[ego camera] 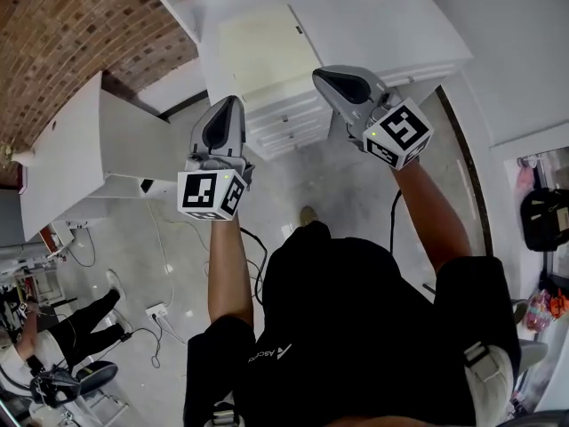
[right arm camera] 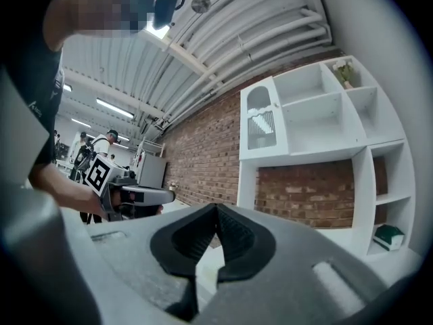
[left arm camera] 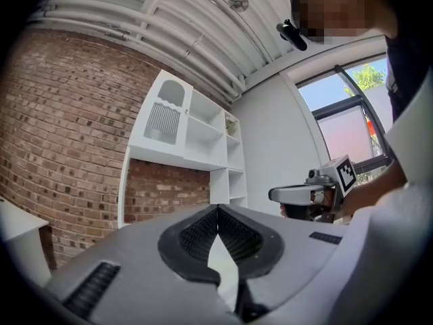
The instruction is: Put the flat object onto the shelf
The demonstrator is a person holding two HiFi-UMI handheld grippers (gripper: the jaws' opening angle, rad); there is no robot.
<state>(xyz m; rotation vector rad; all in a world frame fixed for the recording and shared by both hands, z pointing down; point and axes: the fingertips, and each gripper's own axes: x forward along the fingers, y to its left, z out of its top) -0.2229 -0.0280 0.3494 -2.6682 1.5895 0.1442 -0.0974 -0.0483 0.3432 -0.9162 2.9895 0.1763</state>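
both grippers are clenched shut with nothing in them. the left gripper [left arm camera: 218,214] has its dark ribbed pads pressed together in its own view, and the right gripper [right arm camera: 216,214] shows the same. in the head view we hold them out side by side above the grey floor [ego camera: 293,185], well apart from each other.

the flat object [ego camera: 262,52], a pale cream panel, lies on top of the white drawer unit [ego camera: 289,123] on the far side of the grippers, and neither touches it. the white shelf [right arm camera: 318,124] stands against the brick wall [right arm camera: 203,147] with its compartments open. a small green thing [right arm camera: 388,235] sits in its lower right one. a white power strip [ego camera: 158,311] lies on the floor to our left, near another person [ego camera: 80,323].
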